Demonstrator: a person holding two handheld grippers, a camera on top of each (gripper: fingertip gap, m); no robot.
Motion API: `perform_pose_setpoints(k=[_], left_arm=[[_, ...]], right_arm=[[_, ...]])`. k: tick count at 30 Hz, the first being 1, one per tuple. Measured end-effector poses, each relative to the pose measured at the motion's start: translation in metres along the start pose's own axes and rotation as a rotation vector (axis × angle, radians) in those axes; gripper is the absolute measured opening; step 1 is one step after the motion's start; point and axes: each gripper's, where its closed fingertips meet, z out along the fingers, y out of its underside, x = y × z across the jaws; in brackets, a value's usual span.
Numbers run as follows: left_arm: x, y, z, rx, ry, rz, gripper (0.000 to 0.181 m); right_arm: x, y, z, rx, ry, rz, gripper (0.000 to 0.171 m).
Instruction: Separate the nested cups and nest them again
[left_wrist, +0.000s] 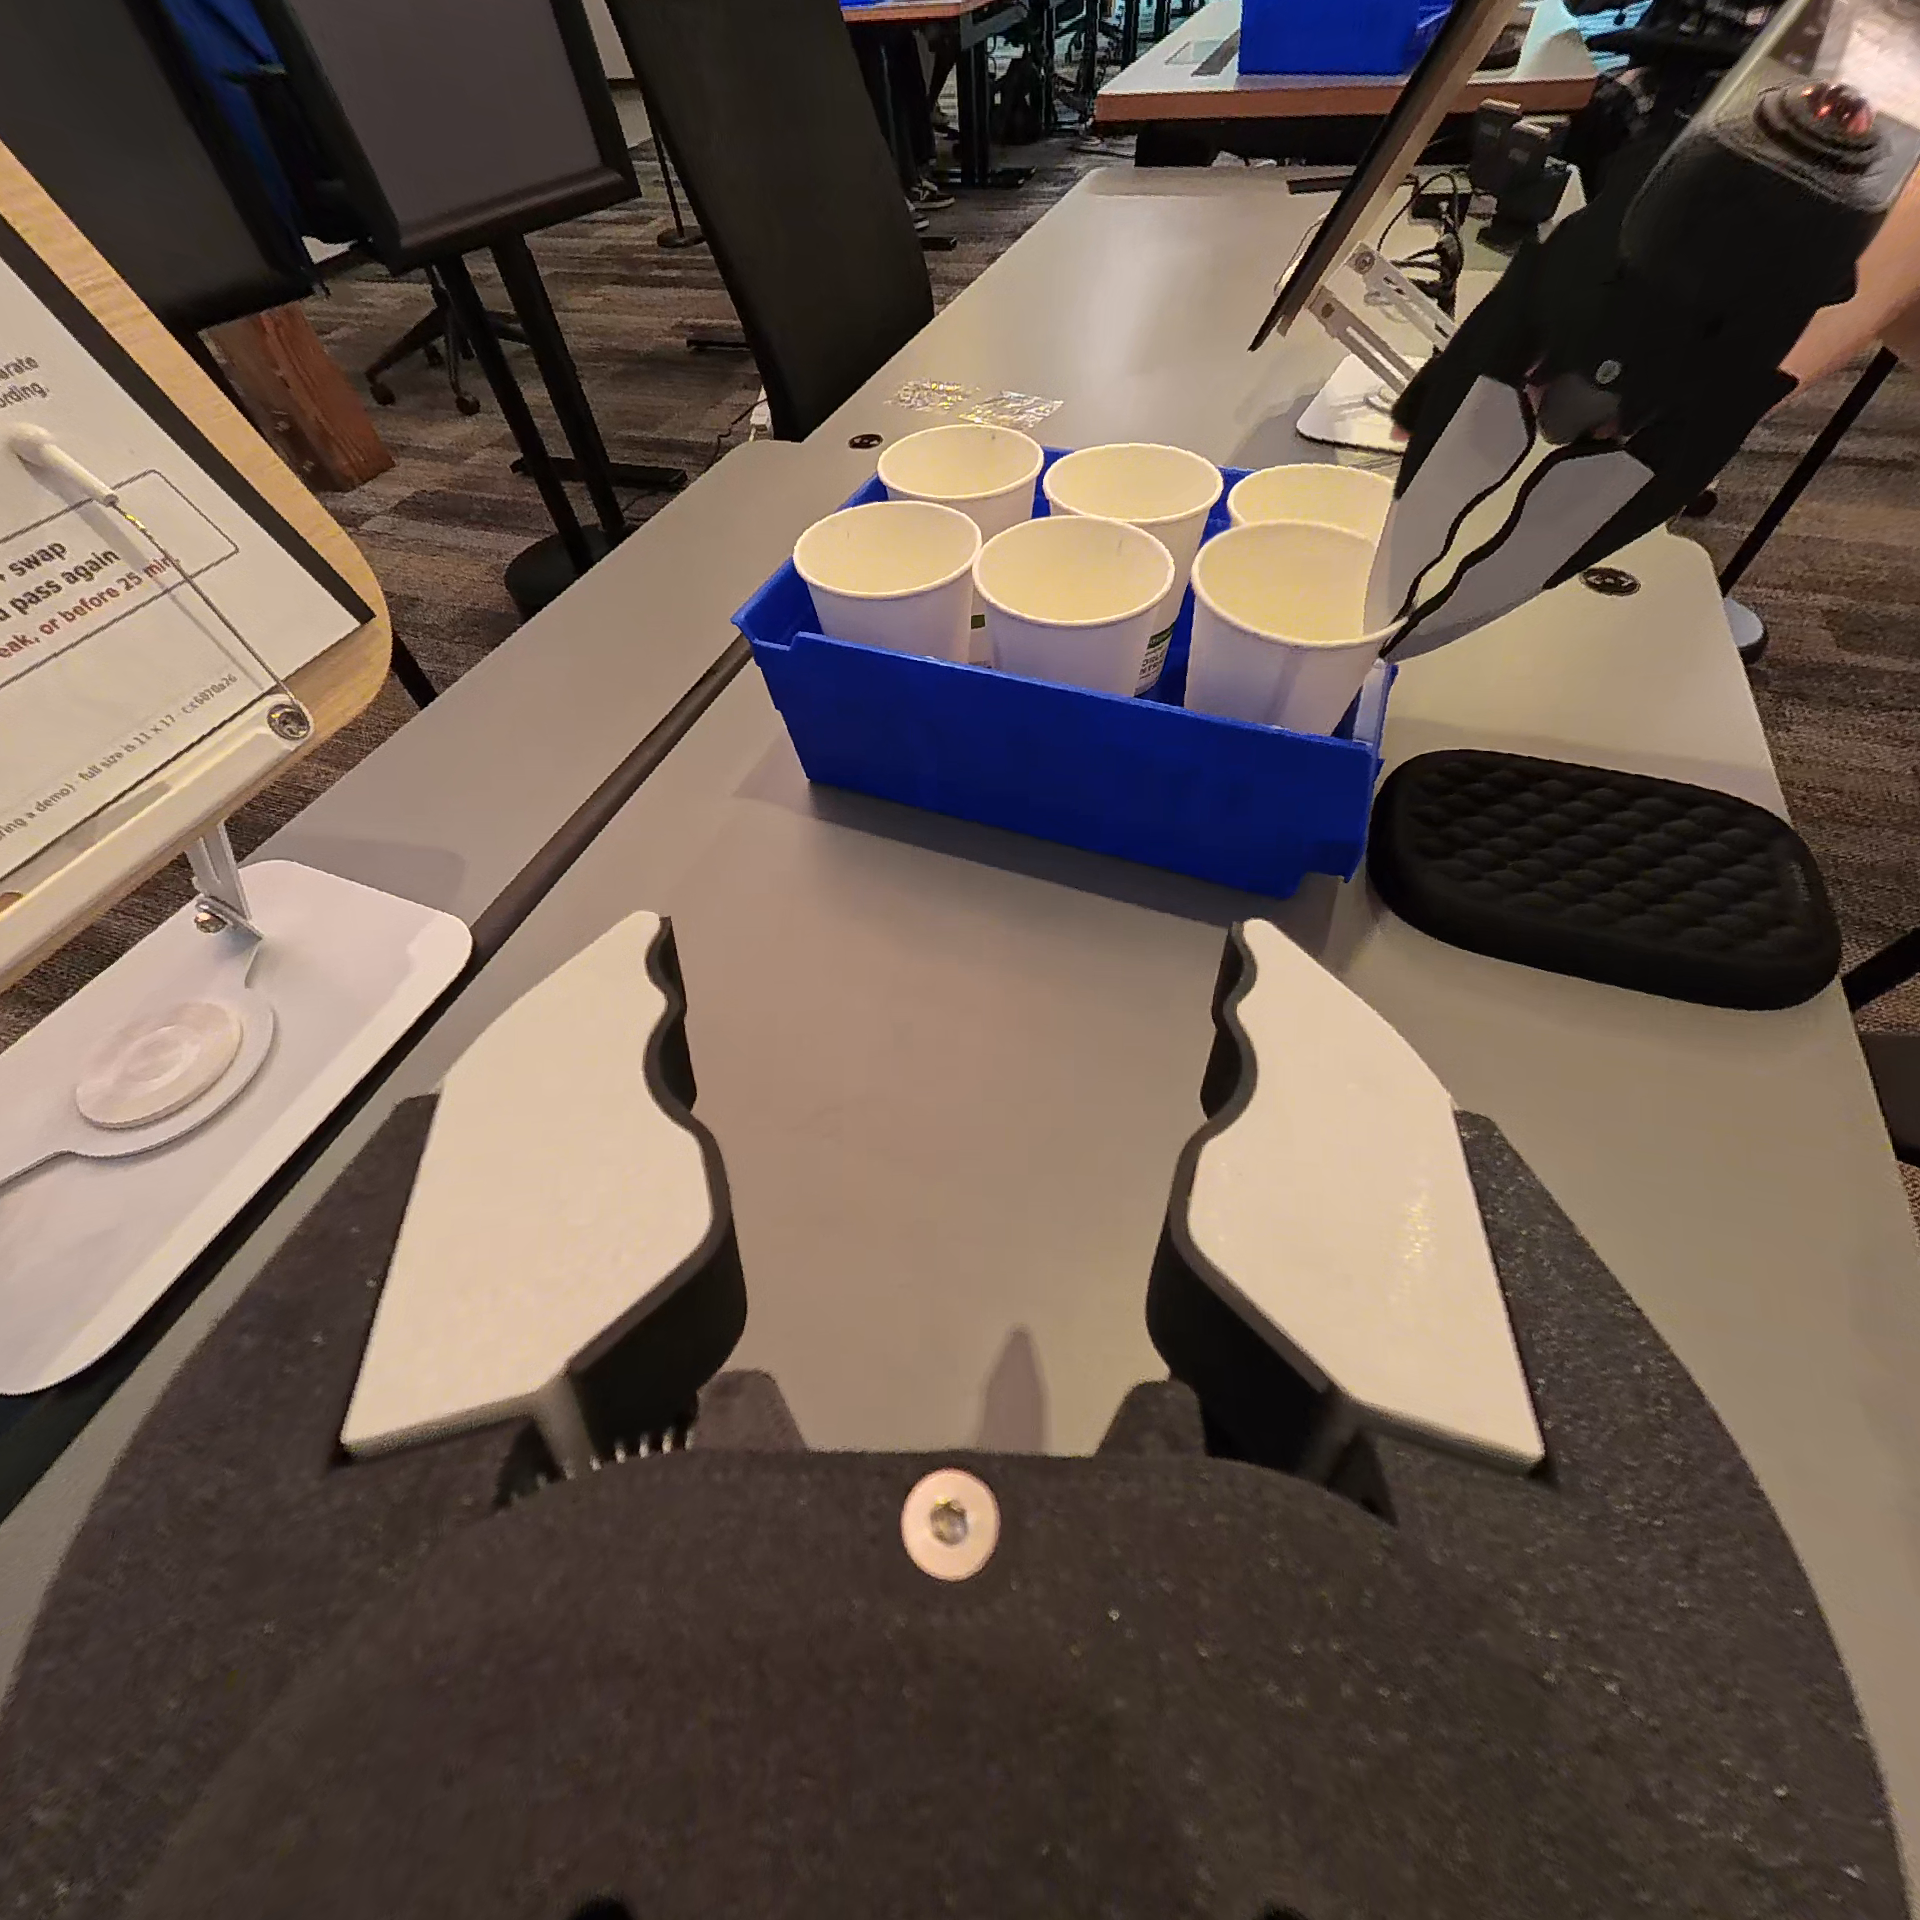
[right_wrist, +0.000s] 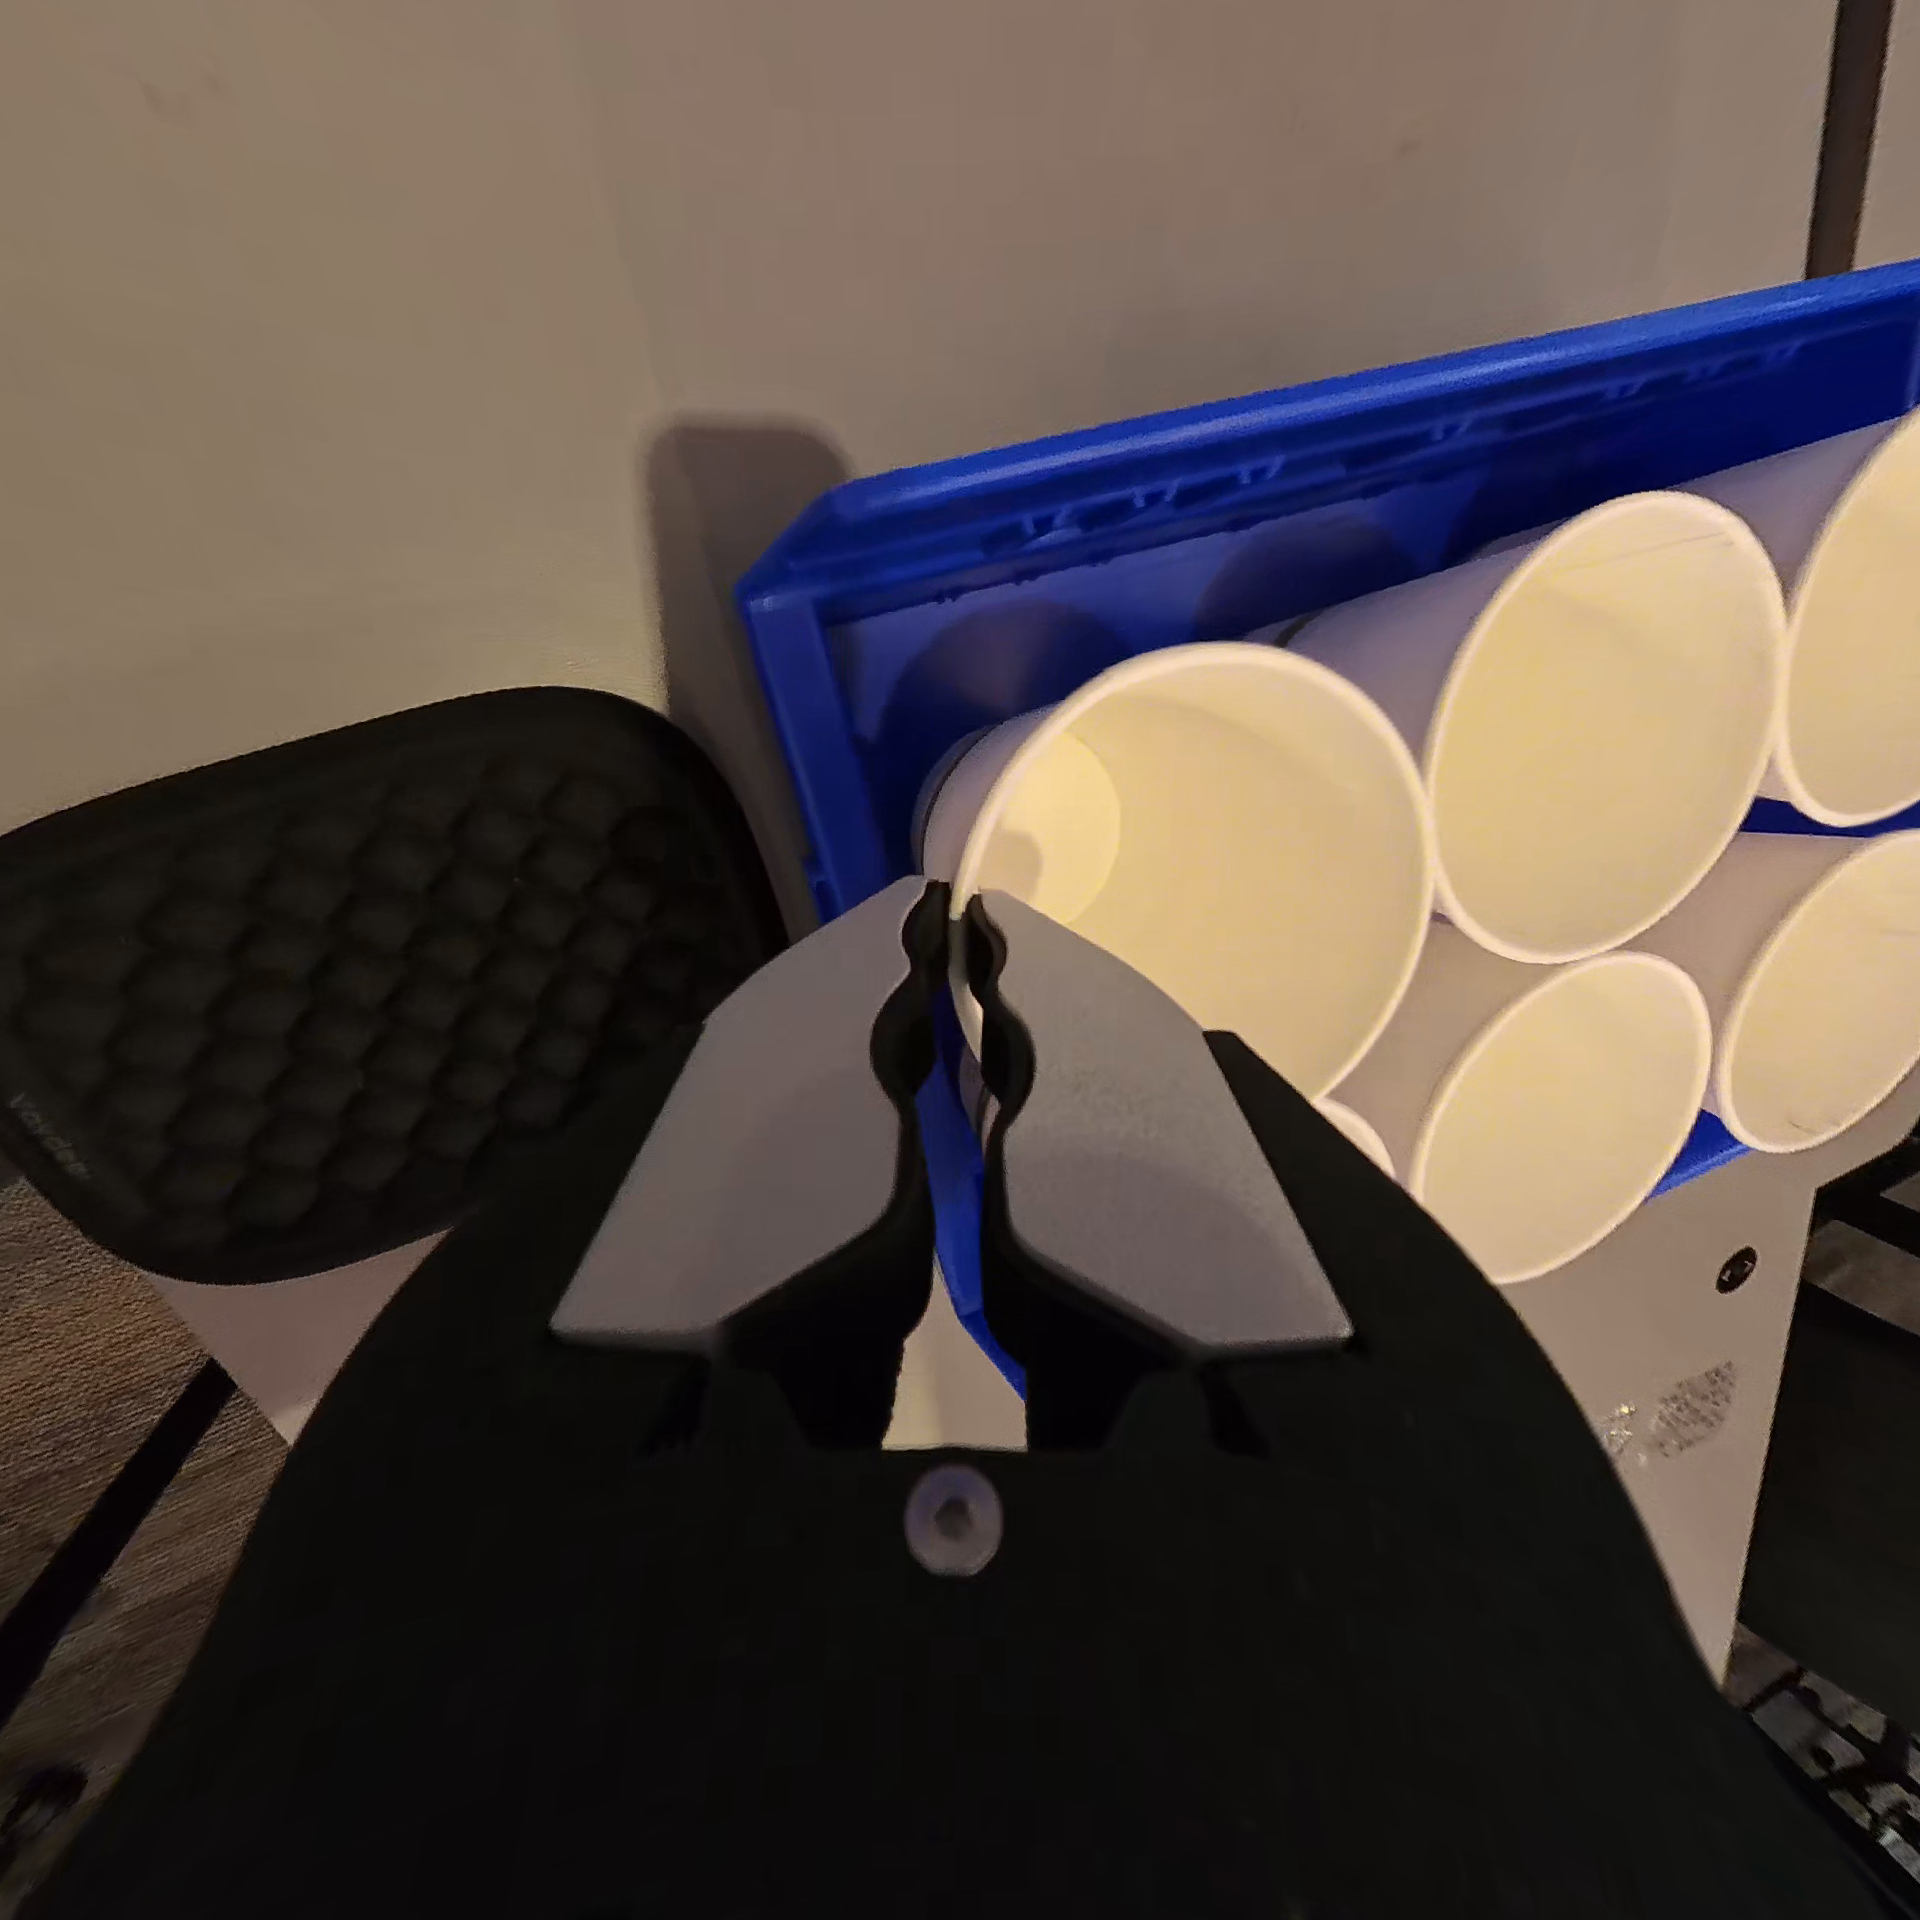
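**Already pinched: the right claw has a cup wall at the bin's end**

Six white paper cups stand upright in a blue bin (left_wrist: 1049, 748) on the grey table (left_wrist: 935, 1091), two rows of three, mouths up, so each cup's long axis runs vertically from base to rim. The gripped cup (left_wrist: 1283, 623) sits in the bin's near row at the end closest to the black padded rest (left_wrist: 1605, 878), which lies just beside that end of the bin.

The right gripper (right_wrist: 951, 904) has its jaws drawn almost together on that cup's rim, one finger inside the mouth and one outside, the thin wall caught between the tips. The wall looks slightly pressed in at the pinch. Whether a second cup is nested inside this one cannot be told for certain from either view; the right wrist view hints at a paler inner step low in the cup.

The left gripper (left_wrist: 951, 1039) hangs over bare table on the near side of the bin, jaws spread wide, holding nothing.

As a judgement: these cups should be very light, thin and easily crushed, with a rolled rim that is the stiffest part. The rim is the sensible hold, and only a gentle squeeze is wanted. A nested pair may stick by friction, so the outer cup probably needs steadying by the left claw low on its side while the inner one is drawn straight up along its axis.
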Motion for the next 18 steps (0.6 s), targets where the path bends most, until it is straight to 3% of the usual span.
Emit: perform_pose_setpoints(k=[5, 18], left_arm=[[0.0, 0.001, 0.001, -0.007, -0.002, 0.005, 0.097], [0.0, 0.002, 0.001, -0.011, -0.004, 0.008, 0.097]], right_arm=[[-0.001, -0.003, 0.005, 0.033, -0.081, 0.042, 0.003], [0.01, -0.004, 0.006, 0.076, -0.104, 0.084, 0.003]])
